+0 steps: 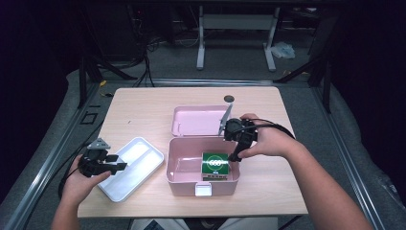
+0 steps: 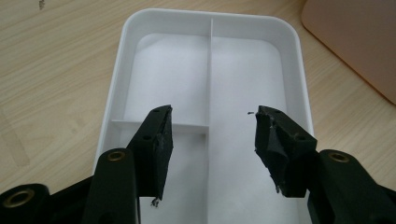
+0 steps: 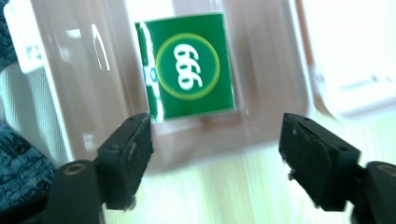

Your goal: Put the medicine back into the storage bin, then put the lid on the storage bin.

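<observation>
Green carton (image 1: 214, 165) lying inside pink box (image 1: 184, 184), against its right wall. Right gripper (image 3: 215, 154) poised just above, jaws spread wide, nothing held. Left gripper (image 2: 212, 140) likewise agape over white tray (image 2: 119, 84). Likely snag: jaw striking box wall, tipping box.

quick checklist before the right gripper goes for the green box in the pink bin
1. Right gripper open wide enough for the green box: ok, jaws apart and empty.
2. Pink bin open: ok, its lid lies behind it.
3. Green box reachable: ok, it sits alone at the bin's right side.
4. Gripper lined up over the box: not ok, it is still at the bin's right wall.
5. Left gripper out of the way: ok, open over the white tray.
6. Box weight: cannot tell.
</observation>
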`<state>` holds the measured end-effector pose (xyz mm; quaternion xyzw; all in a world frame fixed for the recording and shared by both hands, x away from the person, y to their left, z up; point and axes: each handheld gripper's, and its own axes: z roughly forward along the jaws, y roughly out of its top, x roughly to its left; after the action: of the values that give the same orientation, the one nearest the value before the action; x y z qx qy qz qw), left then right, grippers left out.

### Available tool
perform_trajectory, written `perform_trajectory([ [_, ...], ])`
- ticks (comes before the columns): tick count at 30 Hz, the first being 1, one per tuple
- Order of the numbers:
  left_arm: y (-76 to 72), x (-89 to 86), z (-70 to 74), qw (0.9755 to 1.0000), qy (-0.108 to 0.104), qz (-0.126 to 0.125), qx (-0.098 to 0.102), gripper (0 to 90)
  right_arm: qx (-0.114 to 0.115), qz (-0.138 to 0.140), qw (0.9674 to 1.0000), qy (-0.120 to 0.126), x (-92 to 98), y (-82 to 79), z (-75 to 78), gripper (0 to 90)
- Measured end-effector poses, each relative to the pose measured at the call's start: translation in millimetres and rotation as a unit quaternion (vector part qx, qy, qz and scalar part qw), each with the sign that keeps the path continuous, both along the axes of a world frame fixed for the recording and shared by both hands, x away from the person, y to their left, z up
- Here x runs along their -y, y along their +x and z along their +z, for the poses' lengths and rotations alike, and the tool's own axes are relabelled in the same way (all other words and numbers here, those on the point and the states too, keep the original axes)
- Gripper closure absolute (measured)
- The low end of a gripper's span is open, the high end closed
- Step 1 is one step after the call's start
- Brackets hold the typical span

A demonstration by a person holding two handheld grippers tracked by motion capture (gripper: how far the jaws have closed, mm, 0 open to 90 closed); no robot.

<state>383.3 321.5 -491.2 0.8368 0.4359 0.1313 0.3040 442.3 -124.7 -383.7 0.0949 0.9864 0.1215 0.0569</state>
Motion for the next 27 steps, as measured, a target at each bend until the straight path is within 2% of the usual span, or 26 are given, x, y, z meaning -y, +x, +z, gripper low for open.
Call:
perform_trajectory([
  [5, -0.4, -0.9, 1.5, 1.0000, 0.004, 0.008, 0.002, 50.4, 0.006, -0.017, 0.9996, 0.020, 24.1, -4.0, 11.3, 33.5],
  [9, 0.5, -0.7, 2.1, 0.9999, 0.007, 0.007, -0.006, 55.7, 0.011, -0.034, 0.9989, 0.030, 40.3, -6.5, 13.6, 35.5],
  [11, 1.8, -0.3, 2.1, 0.9998, 0.017, 0.003, -0.007, 56.7, 0.010, -0.045, 0.9982, 0.038, 46.9, -7.1, 12.8, 37.4],
  [15, 4.0, -0.7, 1.9, 0.9995, 0.028, 0.000, -0.015, 58.4, 0.009, -0.060, 0.9970, 0.047, 58.8, -6.5, 7.5, 40.1],
  [20, 5.1, -0.8, 3.6, 0.9995, 0.027, 0.003, -0.015, 61.2, 0.010, -0.073, 0.9959, 0.052, 70.8, -5.8, -2.2, 41.8],
  [27, 8.0, 0.7, 4.6, 0.9987, 0.041, 0.003, -0.032, 64.1, 0.008, -0.100, 0.9934, 0.055, 84.5, -4.4, -15.9, 44.5],
])
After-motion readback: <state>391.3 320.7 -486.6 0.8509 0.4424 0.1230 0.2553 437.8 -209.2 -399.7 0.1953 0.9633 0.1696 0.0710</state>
